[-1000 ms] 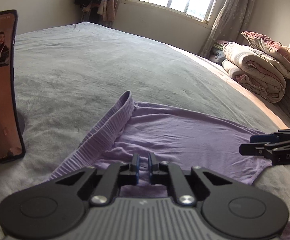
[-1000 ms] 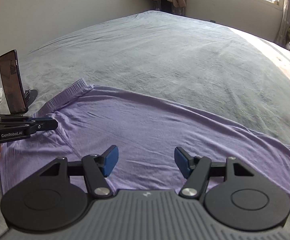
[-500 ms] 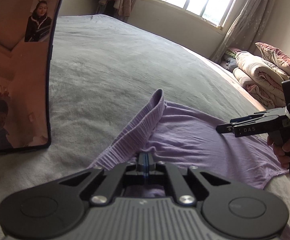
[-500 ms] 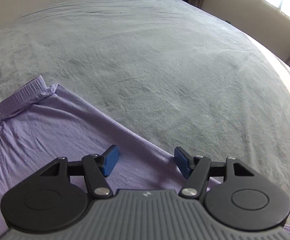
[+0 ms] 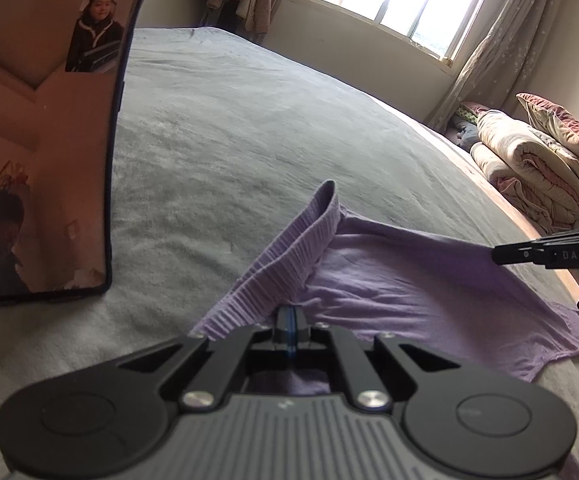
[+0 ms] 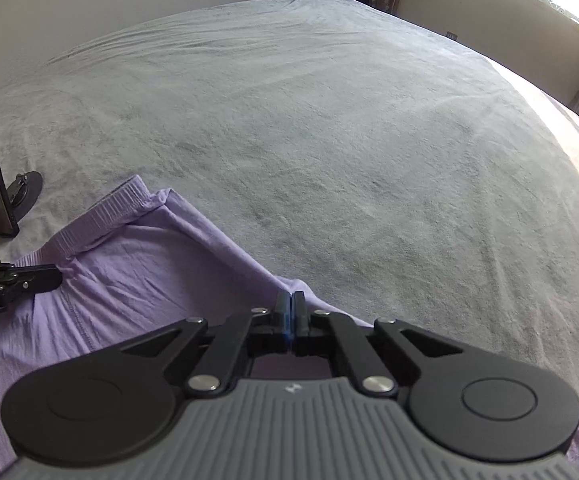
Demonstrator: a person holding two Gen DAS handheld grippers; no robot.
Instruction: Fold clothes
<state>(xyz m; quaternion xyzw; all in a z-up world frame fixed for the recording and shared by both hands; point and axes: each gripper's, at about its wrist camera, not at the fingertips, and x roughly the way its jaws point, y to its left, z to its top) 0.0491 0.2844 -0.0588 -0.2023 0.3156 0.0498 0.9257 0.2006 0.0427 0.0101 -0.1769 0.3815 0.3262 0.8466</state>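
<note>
Pinching the lilac garment (image 5: 389, 280), both closed grippers, left gripper (image 5: 289, 318) and right gripper (image 6: 290, 308), cloth between pads hidden.

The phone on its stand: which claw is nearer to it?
Left. The left claw grips the purple garment by its ribbed waistband, close to the phone; the right claw pinches the garment's far edge.

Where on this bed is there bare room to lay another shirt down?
The wide grey bedspread beyond the purple ribbed-hem garment lies bare up to the far wall and window side. It is crowded near the front: the garment, both tongs, left and right, and the upright black phone on its stand at the left; folded quilts fill the right.
</note>
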